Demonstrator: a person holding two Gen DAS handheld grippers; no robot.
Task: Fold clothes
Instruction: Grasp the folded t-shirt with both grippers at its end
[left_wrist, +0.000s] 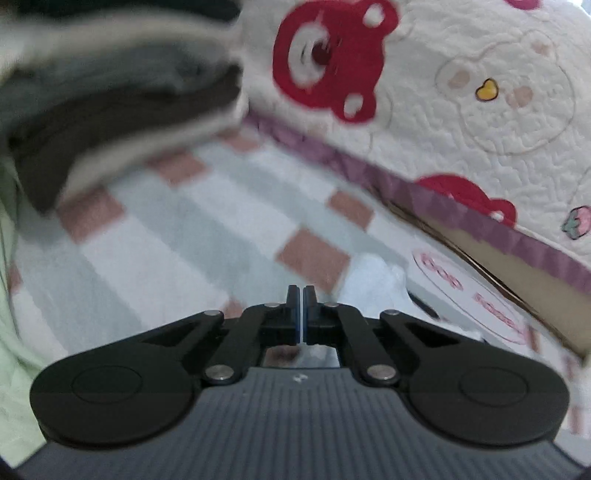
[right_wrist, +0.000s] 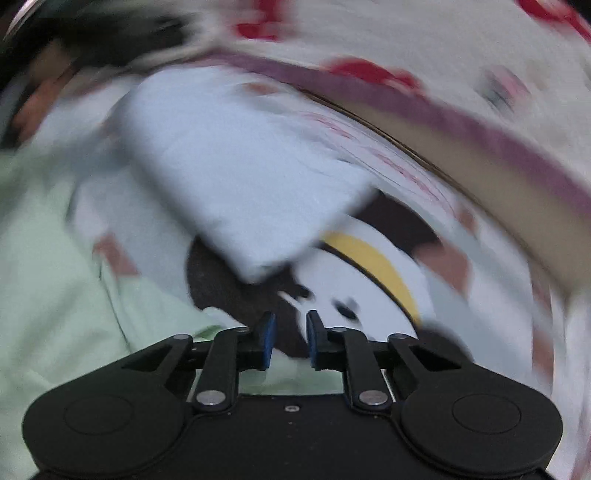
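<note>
Over a checked bed sheet (left_wrist: 192, 236), pale w/ pink squares: left gripper (left_wrist: 300, 314), level and low above the sheet, pointing toward the quilt edge; blue-padded fingers (left_wrist: 293, 306) pressed together, nothing visible between them. Right gripper (right_wrist: 289, 339), angled down over the clothes; fingers (right_wrist: 267, 339) apart by a narrow gap, nothing held, tips above a dark garment w/ white-and-yellow print (right_wrist: 354, 280). Left view only: stack of folded clothes (left_wrist: 122, 99), grey, brown and cream layers, upper left, resting on the sheet, blurred; white quilt w/ red bear print (left_wrist: 461, 110) at right, purple trim along its lower edge; white item w/ pink lettering (left_wrist: 469, 295) beneath that trim, text unreadable. Right view only: folded light-blue garment (right_wrist: 236, 162), centre, one corner overlapping the dark printed garment; pale green garment (right_wrist: 55, 277) at left, reaching under the gripper body. Right view heavily motion-blurred; print details cannot be made out. Quilt and purple trim also appear across the top of the right view.
</note>
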